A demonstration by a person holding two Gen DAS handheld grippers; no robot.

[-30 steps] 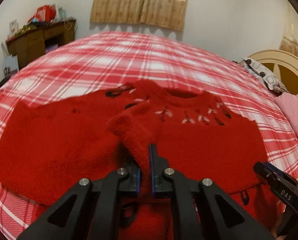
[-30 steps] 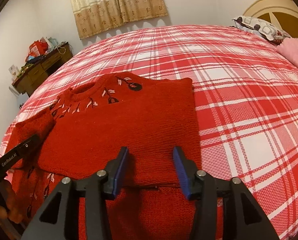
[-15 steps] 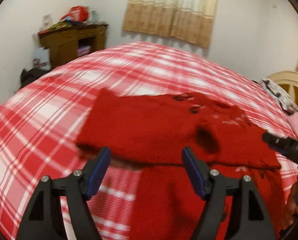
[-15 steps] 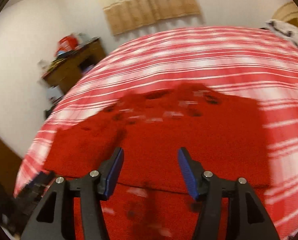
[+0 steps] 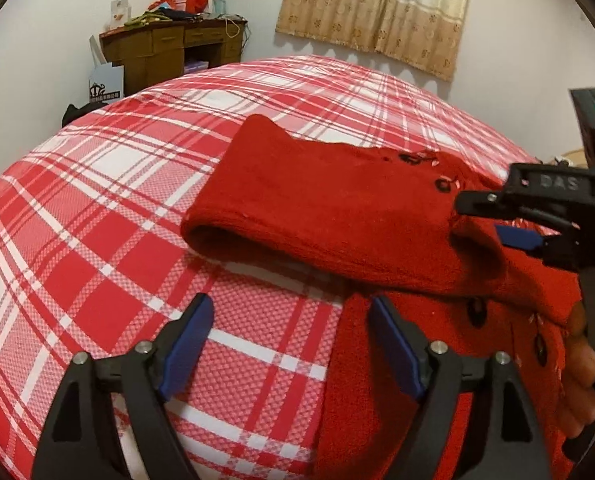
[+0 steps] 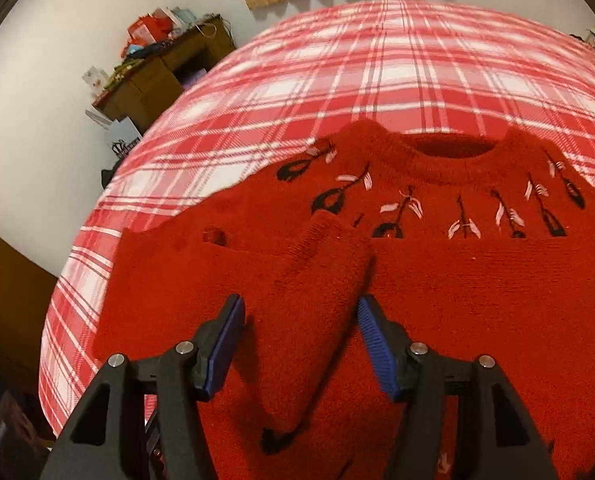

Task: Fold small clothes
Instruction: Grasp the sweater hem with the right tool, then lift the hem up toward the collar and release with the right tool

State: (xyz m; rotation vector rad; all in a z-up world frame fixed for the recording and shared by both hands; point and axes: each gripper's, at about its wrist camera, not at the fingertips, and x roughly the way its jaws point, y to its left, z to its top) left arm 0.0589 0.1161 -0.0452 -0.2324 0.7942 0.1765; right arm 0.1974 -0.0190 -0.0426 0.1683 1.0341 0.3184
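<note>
A small red knitted sweater [image 5: 337, 216] with black and white embroidery lies on the red plaid bed [image 5: 97, 208]. In the left wrist view my left gripper [image 5: 289, 340] is open and empty, over the bedspread beside the sweater's left edge. The right gripper [image 5: 513, 232] shows at the right of that view, above the sweater. In the right wrist view my right gripper [image 6: 297, 336] is open, its fingers straddling a folded-in sleeve [image 6: 321, 280] lying across the sweater [image 6: 477, 280] below the neckline.
A wooden desk [image 5: 169, 52] with clutter stands at the far left by the wall, with a bag [image 5: 105, 84] beside it. A beige curtain [image 5: 377, 12] hangs on the far wall. The bedspread stretches left and beyond the sweater.
My left gripper let go of the sleeve, opened and swung left to the sweater's side. My right gripper moved left over the sweater to the folded sleeve, staying open.
</note>
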